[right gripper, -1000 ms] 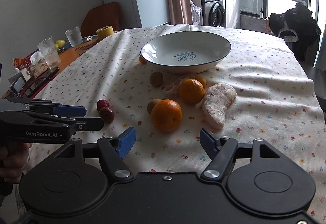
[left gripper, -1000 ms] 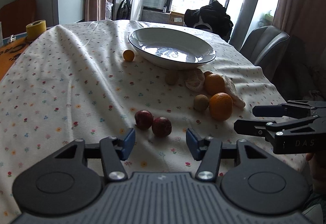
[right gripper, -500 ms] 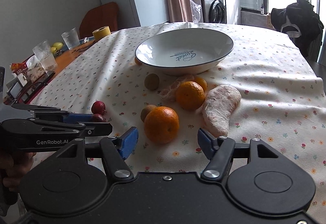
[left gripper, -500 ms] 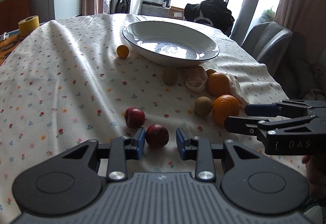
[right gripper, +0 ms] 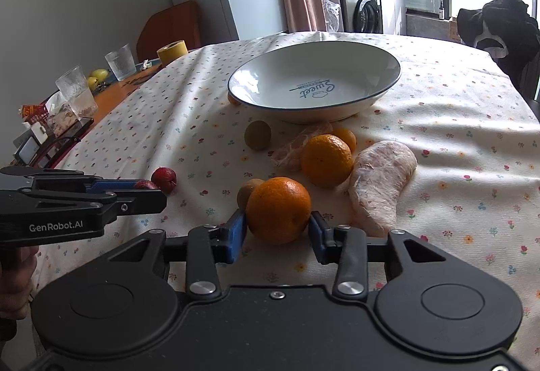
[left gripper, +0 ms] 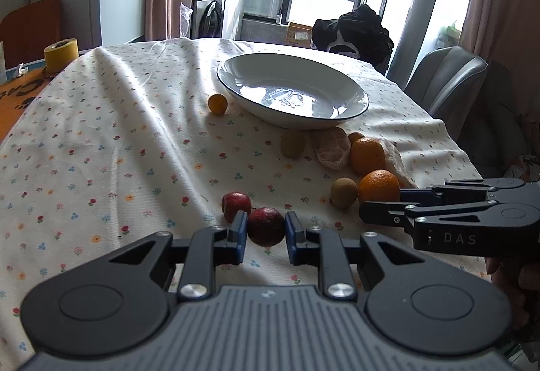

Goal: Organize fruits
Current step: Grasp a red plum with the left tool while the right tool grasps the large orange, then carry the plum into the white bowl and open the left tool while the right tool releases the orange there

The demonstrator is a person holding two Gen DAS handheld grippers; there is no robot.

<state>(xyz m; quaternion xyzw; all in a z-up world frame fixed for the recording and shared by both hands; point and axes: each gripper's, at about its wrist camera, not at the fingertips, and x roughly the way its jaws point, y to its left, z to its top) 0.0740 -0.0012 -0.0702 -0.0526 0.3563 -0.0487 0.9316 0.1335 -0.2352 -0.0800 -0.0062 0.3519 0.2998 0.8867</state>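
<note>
Left wrist view: our left gripper has its blue pads closed against a small dark red round fruit on the floral-clothed desk, a second small red fruit just behind to the left. Our right gripper clamps the near large orange. Farther off lie another orange, a peeled pale citrus piece and two small brown-green fruits, then the empty white blue-rimmed bowl.
</note>
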